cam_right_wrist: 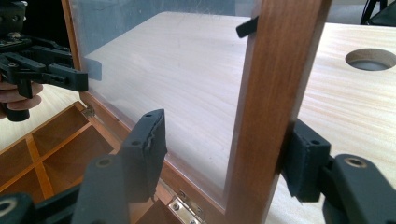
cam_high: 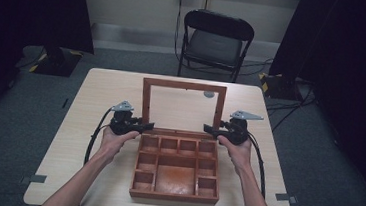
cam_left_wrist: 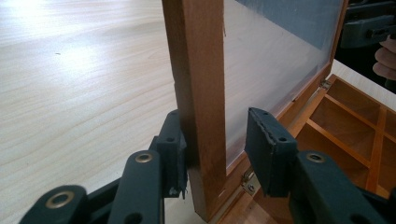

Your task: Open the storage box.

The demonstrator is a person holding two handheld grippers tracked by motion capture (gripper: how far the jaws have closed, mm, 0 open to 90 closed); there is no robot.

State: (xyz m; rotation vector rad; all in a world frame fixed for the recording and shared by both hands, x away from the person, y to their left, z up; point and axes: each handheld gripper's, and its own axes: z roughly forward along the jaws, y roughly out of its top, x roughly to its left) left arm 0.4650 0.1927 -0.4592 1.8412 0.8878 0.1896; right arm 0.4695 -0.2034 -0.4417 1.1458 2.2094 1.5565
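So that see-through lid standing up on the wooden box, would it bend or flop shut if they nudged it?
The lid probably stays stiff: a solid wooden frame rims its clear pane. It likely swings rather than bends, since small metal hinges join it to the box. Standing near upright, a push could tip it shut, and the pane may scratch.

Box (cam_high: pixel 175 168) mid-table (cam_high: pixel 101 91), lid (cam_high: pixel 184 89) upright behind compartments; chair (cam_high: pixel 215 41) beyond table

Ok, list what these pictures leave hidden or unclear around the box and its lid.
- Left gripper view: lid frame runs off the top edge; its top rail is cut off.
- Right gripper view: box compartments are cut by the left and bottom edges.
- High view: chair legs' lower ends are hidden behind the table.
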